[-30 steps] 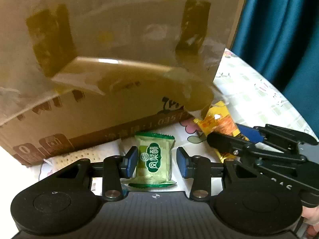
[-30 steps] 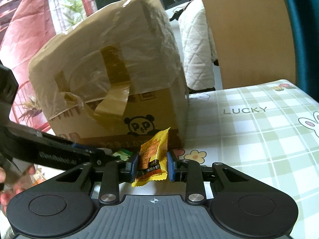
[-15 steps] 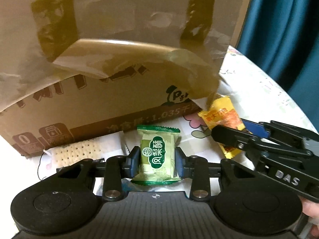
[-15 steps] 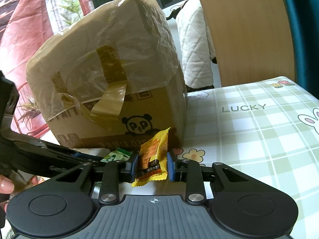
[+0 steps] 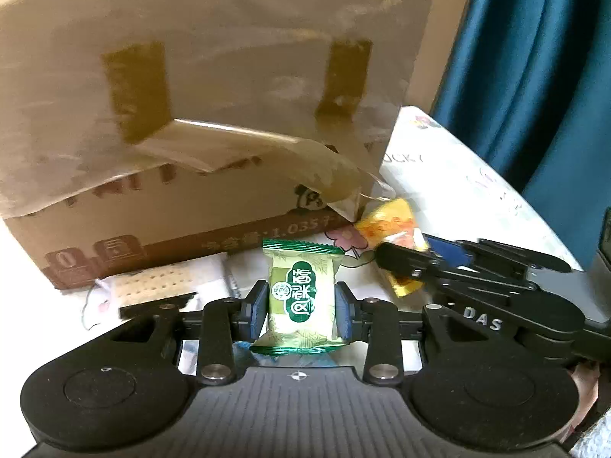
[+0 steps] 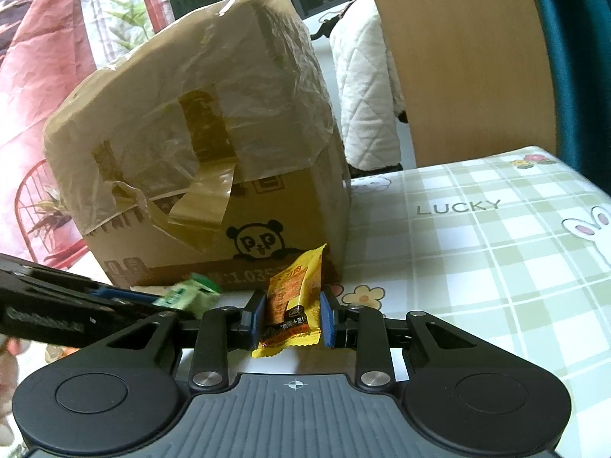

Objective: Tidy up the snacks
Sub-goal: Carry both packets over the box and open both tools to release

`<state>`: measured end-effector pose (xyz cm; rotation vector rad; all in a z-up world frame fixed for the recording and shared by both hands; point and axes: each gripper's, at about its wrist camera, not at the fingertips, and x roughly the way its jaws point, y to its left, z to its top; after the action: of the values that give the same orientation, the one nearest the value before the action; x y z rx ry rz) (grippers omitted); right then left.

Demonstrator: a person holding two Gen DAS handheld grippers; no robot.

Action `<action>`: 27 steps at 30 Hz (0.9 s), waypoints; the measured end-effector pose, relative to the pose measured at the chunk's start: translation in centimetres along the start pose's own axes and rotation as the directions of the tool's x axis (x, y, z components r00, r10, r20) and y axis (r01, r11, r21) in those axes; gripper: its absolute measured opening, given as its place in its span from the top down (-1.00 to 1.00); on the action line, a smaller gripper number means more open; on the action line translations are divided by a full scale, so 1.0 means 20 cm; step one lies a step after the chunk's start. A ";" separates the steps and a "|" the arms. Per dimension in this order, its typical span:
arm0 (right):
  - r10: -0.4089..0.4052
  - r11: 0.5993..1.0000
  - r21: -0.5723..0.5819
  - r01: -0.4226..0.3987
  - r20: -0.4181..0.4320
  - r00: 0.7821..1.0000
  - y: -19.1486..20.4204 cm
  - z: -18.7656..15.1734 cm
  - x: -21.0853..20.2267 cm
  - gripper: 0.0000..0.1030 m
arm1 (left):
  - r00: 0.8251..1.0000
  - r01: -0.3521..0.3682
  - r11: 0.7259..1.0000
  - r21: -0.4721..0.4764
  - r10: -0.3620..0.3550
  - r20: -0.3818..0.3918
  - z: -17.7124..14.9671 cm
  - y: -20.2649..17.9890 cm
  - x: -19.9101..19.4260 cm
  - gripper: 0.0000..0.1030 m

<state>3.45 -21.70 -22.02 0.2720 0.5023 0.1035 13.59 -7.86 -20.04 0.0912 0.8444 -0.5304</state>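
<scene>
Between the pads of the left gripper point(image 5: 301, 307) sits a green-wrapped snack point(image 5: 301, 297), held upright with both blue pads pressed against its sides; the jaws are narrow and clamped on it. The packet appears lifted clear of the table, though its lower edge is too close to the gripper body to confirm.

Just right of that gripper, the right gripper point(image 6: 293, 318) is likewise closed to a narrow gap on a yellow snack packet point(image 6: 292, 305), its pads pressed against both sides of the wrapper. The two tools stand close side by side, apparently not touching.

Directly ahead of both grippers stands a cardboard box point(image 6: 214, 175), draped in loose plastic film with peeling brown tape. Its top cannot be seen from either view, so whether it is open or holds anything is not established.

Ahead and left of the left gripper, a cracker pack point(image 5: 168, 282) lies on the table point(image 6: 477, 267) against the box foot, untouched.

Assessment: two snacks are secured, one per hand, and neither has yet been placed. Both deliveries remain outstanding, probably to the box, and at least the cracker pack remains to be collected. Task judged to be at an early-to-middle stage.
</scene>
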 end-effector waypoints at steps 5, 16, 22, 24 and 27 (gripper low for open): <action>-0.042 0.995 0.091 0.037 0.055 0.998 -0.03 -0.01 -0.20 0.48 | 0.999 0.018 0.999 -0.041 -0.016 0.048 -0.04 0.04 -0.16 0.25; -0.002 1.000 -0.021 0.006 0.197 0.980 0.14 0.35 -0.38 0.48 | 0.970 0.057 0.998 -0.036 -0.047 0.239 0.04 0.08 -0.53 0.25; 0.087 0.991 -0.116 -0.060 0.239 0.967 0.28 0.64 -0.37 0.48 | 0.920 0.021 1.000 0.010 -0.023 0.391 0.22 0.15 -0.76 0.25; 0.110 0.987 -0.139 -0.078 0.241 0.964 0.32 0.75 -0.34 0.48 | 0.908 0.009 1.000 -0.004 -0.007 0.418 0.30 0.21 -0.78 0.25; 0.126 0.985 -0.147 -0.094 0.221 0.967 0.39 0.90 -0.24 0.47 | 0.892 -0.007 0.999 -0.038 0.023 0.451 0.43 0.29 -0.79 0.25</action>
<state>7.73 -19.16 -2.52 0.1759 0.2483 0.2112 13.80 1.27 -3.48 -0.0581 0.3952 -0.4951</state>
